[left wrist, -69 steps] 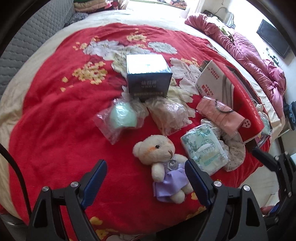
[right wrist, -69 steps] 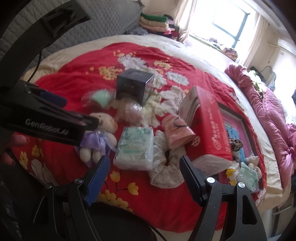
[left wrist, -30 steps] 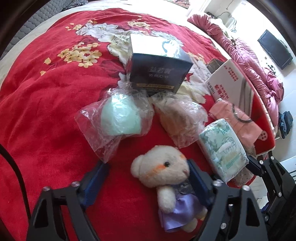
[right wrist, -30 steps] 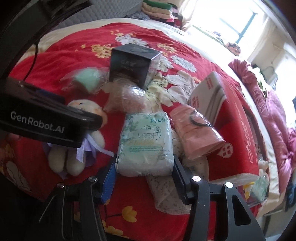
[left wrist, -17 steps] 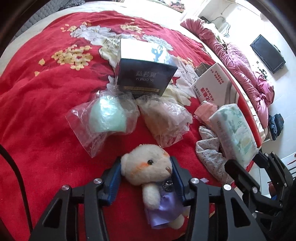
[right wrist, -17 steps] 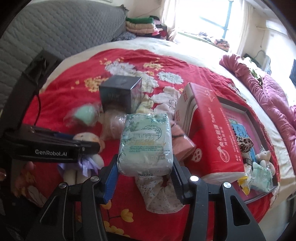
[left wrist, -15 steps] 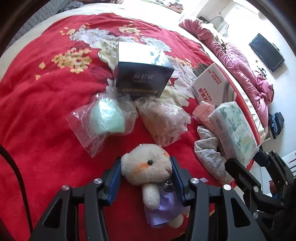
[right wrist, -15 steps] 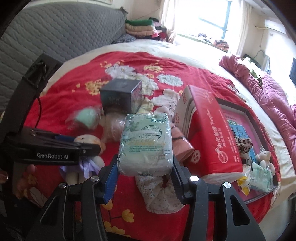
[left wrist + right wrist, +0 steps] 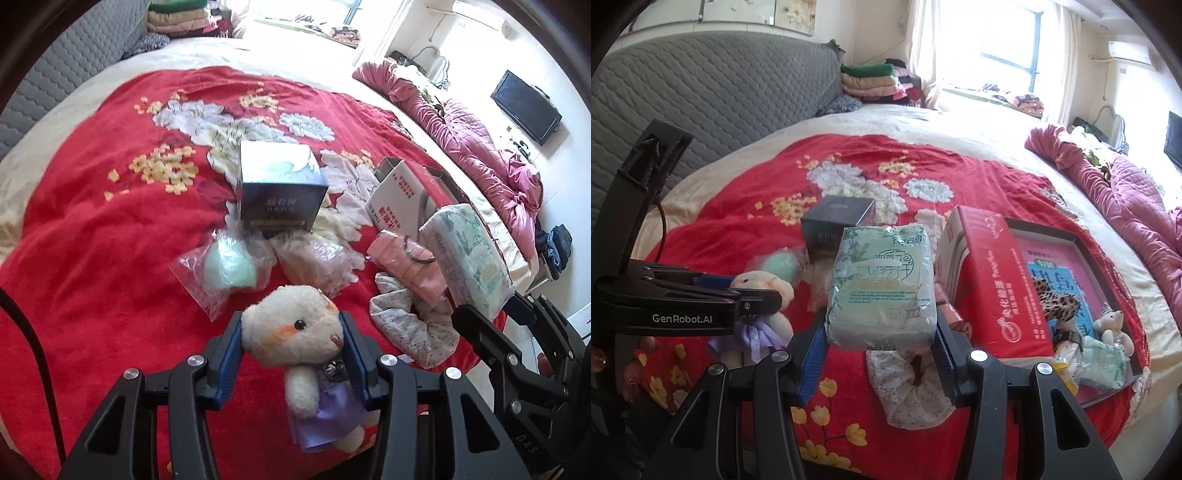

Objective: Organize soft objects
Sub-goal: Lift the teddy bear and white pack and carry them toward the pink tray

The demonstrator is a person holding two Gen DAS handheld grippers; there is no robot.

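Note:
A cream teddy bear (image 9: 295, 328) in a purple dress hangs above the red blanket, its head pinched between the blue pads of my left gripper (image 9: 291, 339). My right gripper (image 9: 881, 332) is shut on a pale green soft tissue pack (image 9: 882, 284), also held clear of the bed; the same tissue pack (image 9: 465, 258) shows at the right of the left wrist view. Lying on the blanket are a bagged mint ball (image 9: 231, 266), a bagged beige item (image 9: 314, 262), a pink roll (image 9: 410, 262) and a floral scrunchie (image 9: 410, 325).
A dark box (image 9: 280, 199) stands mid-blanket. A red carton (image 9: 993, 284) lies beside an open tray (image 9: 1082, 243) that holds a leopard-print item, a small bear (image 9: 1112, 325) and a green packet. A crumpled pink quilt (image 9: 1126, 192) lies far right, a grey headboard (image 9: 720, 96) at left.
My left gripper closed on the bear's head and lifted it off the blanket. My right gripper raised the tissue pack higher and tilted back, so more of the room shows.

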